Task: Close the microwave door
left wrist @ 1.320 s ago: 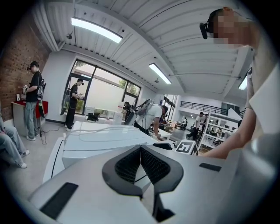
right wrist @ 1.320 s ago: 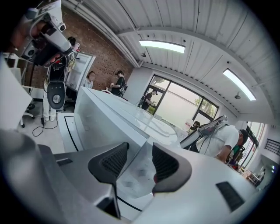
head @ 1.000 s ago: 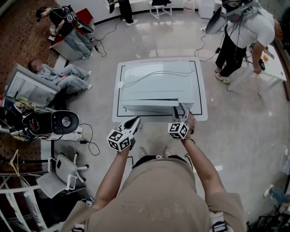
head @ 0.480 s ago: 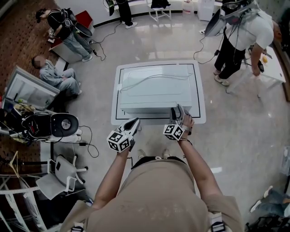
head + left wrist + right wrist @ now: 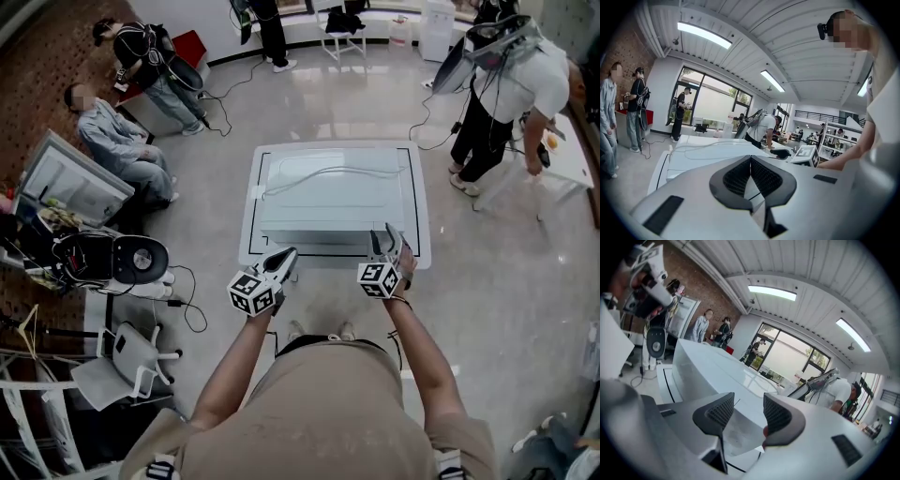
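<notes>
The white microwave stands on a white table with a black border line. From above, its front face runs flush and straight. My right gripper hovers just off the front right corner without touching it. In the right gripper view the microwave lies beyond the right gripper, whose jaws are opening with nothing between the pads. My left gripper hangs in front of the microwave's left half. It is clear of the microwave, and in the left gripper view the left gripper has its pads pressed together, shut and empty.
A cable lies across the microwave's top. A person sits on the floor at the left, and another in a white shirt bends over at the right. Black equipment and an office chair stand at my left, with cords on the floor.
The right gripper has drawn back from the microwave's front right corner and its jaws have spread. The front, stepped out there earlier, now looks flush. The left gripper has stayed put.
</notes>
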`<control>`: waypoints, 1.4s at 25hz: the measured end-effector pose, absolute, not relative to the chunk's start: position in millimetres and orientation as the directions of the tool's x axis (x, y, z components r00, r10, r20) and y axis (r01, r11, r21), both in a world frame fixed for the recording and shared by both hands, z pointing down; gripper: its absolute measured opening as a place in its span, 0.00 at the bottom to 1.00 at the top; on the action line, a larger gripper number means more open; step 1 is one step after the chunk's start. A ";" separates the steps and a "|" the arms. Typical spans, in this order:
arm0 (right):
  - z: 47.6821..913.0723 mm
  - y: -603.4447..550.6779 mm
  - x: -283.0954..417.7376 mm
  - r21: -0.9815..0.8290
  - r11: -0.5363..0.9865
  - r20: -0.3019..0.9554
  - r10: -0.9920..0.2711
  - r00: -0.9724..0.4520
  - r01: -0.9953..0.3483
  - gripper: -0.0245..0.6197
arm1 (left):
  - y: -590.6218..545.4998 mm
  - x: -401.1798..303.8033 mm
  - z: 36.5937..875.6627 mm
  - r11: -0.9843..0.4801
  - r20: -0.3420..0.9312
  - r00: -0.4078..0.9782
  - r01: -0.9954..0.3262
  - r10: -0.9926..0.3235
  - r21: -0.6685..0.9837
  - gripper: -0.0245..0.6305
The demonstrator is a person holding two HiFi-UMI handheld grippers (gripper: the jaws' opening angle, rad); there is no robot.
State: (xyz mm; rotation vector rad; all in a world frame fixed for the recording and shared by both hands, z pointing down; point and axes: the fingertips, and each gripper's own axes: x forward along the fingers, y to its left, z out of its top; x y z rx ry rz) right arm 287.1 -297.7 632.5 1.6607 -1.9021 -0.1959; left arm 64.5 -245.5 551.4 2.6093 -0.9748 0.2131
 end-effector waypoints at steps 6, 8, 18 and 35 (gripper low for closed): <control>554.4 -285.5 290.4 0.258 0.246 0.251 -0.951 -0.181 -0.934 0.35 | -250.5 64.0 520.9 -0.715 0.198 0.760 -0.650 -0.619 0.257 0.04; 524.4 -281.7 289.5 0.204 0.282 0.213 -0.948 -0.238 -0.938 0.35 | -253.5 63.1 505.7 -0.722 0.168 0.763 -0.646 -0.624 0.247 0.04; 458.3 -257.4 294.0 0.054 0.378 0.090 -0.924 -0.372 -0.924 0.31 | -264.7 34.1 461.3 -0.728 0.069 0.755 -0.649 -0.652 0.222 0.04; 479.6 -223.4 332.3 -0.056 0.338 0.124 -0.931 -0.342 -0.940 0.31 | -254.7 47.9 495.5 -0.719 0.112 0.762 -0.642 -0.638 0.267 0.04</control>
